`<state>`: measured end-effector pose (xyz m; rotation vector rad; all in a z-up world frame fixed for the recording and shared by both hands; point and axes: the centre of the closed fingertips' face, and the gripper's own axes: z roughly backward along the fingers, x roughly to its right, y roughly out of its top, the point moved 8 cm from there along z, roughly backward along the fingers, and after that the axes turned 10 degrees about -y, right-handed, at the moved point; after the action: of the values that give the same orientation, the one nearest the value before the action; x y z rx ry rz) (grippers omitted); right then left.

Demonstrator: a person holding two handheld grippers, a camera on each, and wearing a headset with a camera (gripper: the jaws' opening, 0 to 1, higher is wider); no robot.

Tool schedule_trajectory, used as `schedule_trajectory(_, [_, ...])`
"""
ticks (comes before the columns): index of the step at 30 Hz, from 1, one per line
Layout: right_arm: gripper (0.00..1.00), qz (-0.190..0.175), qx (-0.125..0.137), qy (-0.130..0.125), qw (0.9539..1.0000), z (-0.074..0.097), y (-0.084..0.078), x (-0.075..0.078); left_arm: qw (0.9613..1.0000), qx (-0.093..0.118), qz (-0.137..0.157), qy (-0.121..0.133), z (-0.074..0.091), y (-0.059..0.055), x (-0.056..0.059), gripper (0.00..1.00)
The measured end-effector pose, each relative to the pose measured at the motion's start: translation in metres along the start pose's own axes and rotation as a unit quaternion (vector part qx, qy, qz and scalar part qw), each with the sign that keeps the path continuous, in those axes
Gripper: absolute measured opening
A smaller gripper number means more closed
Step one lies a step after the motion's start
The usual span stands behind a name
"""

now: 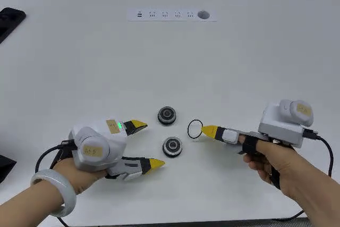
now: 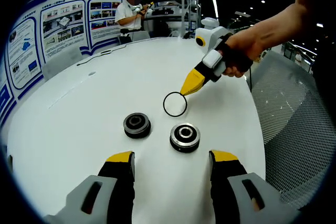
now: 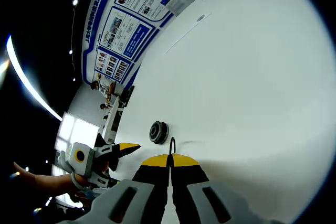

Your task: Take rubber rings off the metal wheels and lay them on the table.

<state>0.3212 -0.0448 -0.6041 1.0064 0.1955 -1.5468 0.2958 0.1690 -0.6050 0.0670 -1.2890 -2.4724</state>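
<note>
The white table (image 1: 255,57) carries everything I am working with. Behind it, in the left gripper view, I see wall panels (image 2: 63,30) framed in blue, their print too small for me to read. A white power strip (image 1: 171,14) lies at the far side of the table. It has a row of sockets and small markings that I cannot make out.

My left gripper (image 1: 148,144) rests low over the table with its yellow-tipped fingers spread wide and nothing between them. A green light glows on its body. My right gripper (image 1: 208,131) points in from the other side, its fingers pressed together on the rubber ring (image 1: 195,129). From the right gripper view the ring (image 3: 172,143) stands edge-on from the seam of the fingertips.

Two metal wheels lie flat and apart between the grippers. The far wheel (image 1: 167,115) sits just beside the held ring, and the near wheel (image 1: 172,146) sits just ahead of the left fingers. In the left gripper view the near wheel (image 2: 185,137) shows a bright metal face, while the far wheel (image 2: 137,125) looks darker.

Tan stickers (image 1: 112,126) on both grippers bear writing I cannot read.
</note>
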Motion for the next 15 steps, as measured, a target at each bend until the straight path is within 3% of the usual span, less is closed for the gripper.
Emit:
schedule_trajectory(6, [0.02, 0.015, 0.002, -0.020, 0.9997, -0.0019, 0.0001, 0.0015, 1.0000, 0.002, 0.002, 0.001, 0.0007, -0.0001, -0.0007, 0.57])
schedule_trajectory(15, [0.07, 0.080, 0.000, -0.048, 0.9956, -0.0061, 0.0011, 0.0077, 1.0000, 0.002, 0.003, 0.001, 0.0011, -0.0007, -0.0013, 0.57])
